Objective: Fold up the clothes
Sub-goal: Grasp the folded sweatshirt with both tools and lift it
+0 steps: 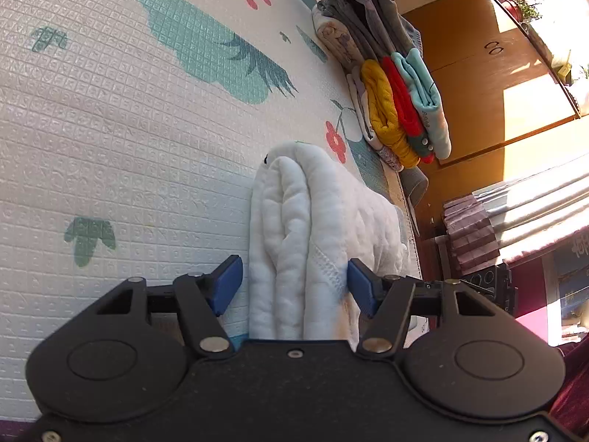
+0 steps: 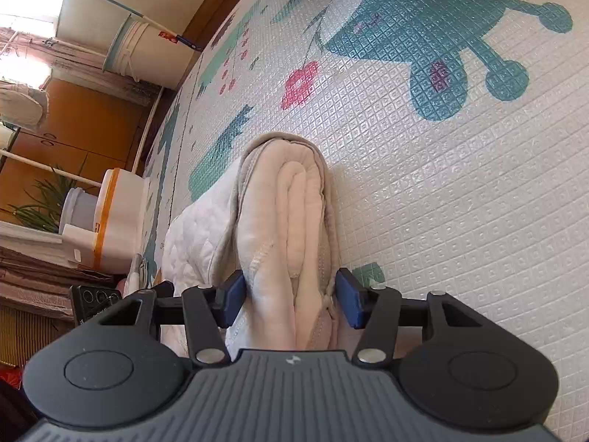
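Two grippers each straddle one end of a folded white quilted garment (image 1: 294, 235) that lies on a patterned play mat (image 1: 110, 129).

From the left wrist, the left gripper (image 1: 294, 287) shows blue pads (image 1: 228, 283) standing apart; the pad at 3 o'clock touches the garment's edge, while the one at 9 o'clock sits just beside the bundle with a sliver of mat between, so the fingers are spread wide around the cloth, not clamped on it. The garment runs from 6 o'clock up to the centre of the view, its rounded folds stacked side by side. Farther off, toward 1 o'clock, a stack of folded clothes (image 1: 401, 110) stands at the mat's edge, with yellow, red and pale teal pieces pressed together, and a grey and lilac pile (image 1: 360, 11) beyond it near 12 o'clock. Wooden cabinets (image 1: 478, 73) fill the far side at 2 o'clock.

From the right wrist, the right gripper (image 2: 291, 294) brackets the same garment (image 2: 291, 221), which looks cream in this light. Its blue pads (image 2: 348, 298) flank the thick roll closely on both sides; the fingers are parted wide, and whether they are squeezing the cloth I cannot tell. A looser quilted layer spreads away toward 9 o'clock. Beyond, the mat (image 2: 441, 184) carries teal and pink prints toward 1 o'clock, and white containers (image 2: 114, 217) with a potted plant (image 2: 40, 202) stand off at 9 o'clock.
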The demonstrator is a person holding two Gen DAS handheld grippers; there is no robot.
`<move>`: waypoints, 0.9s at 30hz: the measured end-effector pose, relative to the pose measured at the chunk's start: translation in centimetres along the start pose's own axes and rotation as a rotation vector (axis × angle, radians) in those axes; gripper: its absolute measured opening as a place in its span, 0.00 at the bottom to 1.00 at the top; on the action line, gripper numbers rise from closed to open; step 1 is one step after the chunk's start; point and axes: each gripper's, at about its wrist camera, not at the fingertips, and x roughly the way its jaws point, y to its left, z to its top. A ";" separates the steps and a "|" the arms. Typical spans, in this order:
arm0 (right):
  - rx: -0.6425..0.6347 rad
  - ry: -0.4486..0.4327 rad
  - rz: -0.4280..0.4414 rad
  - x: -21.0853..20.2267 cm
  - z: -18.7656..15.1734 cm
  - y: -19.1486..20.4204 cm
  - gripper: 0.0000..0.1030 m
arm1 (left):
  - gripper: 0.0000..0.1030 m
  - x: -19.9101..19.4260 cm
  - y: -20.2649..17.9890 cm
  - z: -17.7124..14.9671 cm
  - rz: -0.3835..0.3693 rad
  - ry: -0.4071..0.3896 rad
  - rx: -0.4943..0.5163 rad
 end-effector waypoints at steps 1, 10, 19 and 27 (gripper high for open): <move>-0.020 0.008 -0.010 0.2 -0.3 0.4 0.48 | 0.46 0.2 -0.1 -0.2 0.003 0.015 -0.009; -0.067 0.004 0.027 0.4 -0.3 1.9 0.34 | 0.31 0.4 -0.3 -1.1 -0.042 -0.029 -0.079; -0.124 -0.010 0.016 0.2 1.7 1.0 0.31 | 0.28 1.1 0.5 -0.1 -0.056 -0.078 -0.114; -0.124 -0.158 0.116 -3.1 5.3 3.0 0.31 | 0.28 0.7 -5.4 5.4 -0.100 -0.077 -0.024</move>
